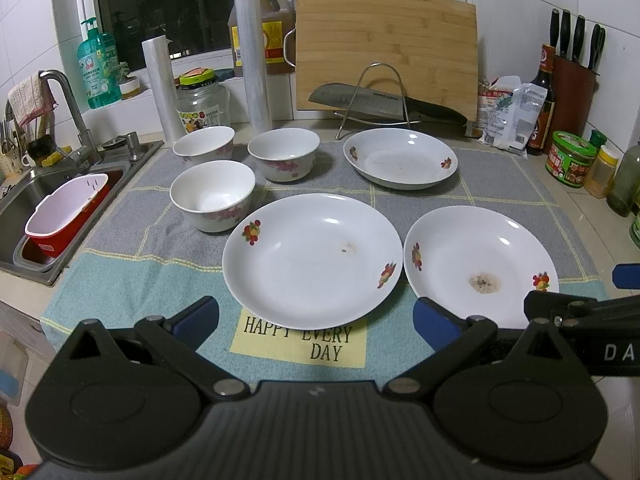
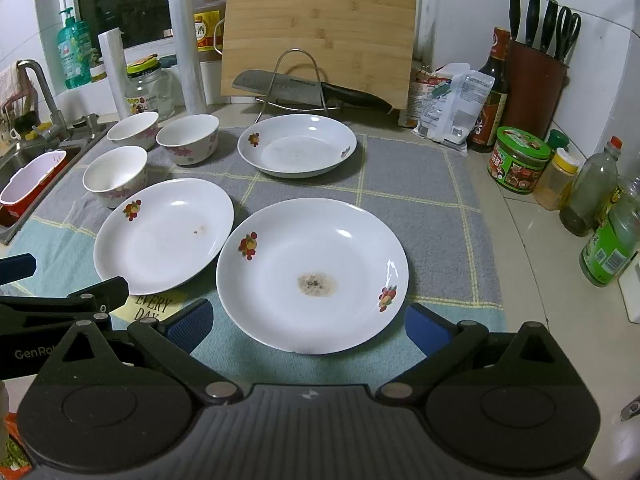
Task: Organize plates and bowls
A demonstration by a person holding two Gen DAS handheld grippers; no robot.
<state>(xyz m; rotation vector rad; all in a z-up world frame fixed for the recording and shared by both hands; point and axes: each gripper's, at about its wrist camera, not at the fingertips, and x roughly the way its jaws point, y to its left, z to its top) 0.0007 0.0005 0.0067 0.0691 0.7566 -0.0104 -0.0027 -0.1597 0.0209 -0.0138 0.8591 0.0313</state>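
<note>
Hovering over the desk, I see my left tool (image 1: 316, 320) spread wide and empty above the near left plate (image 1: 312, 260); my right tool (image 2: 306, 322) gapes over the stained plate (image 2: 312, 276). A third plate (image 2: 297, 146) sits upper centre (three bowls (image 1: 212, 196) cluster upper left).

My counter (image 2: 520, 216) carried a checked mat (image 2: 420, 184); on it sat three plates (image 2: 312, 276) and three bowls (image 2: 188, 144), all apart.
</note>
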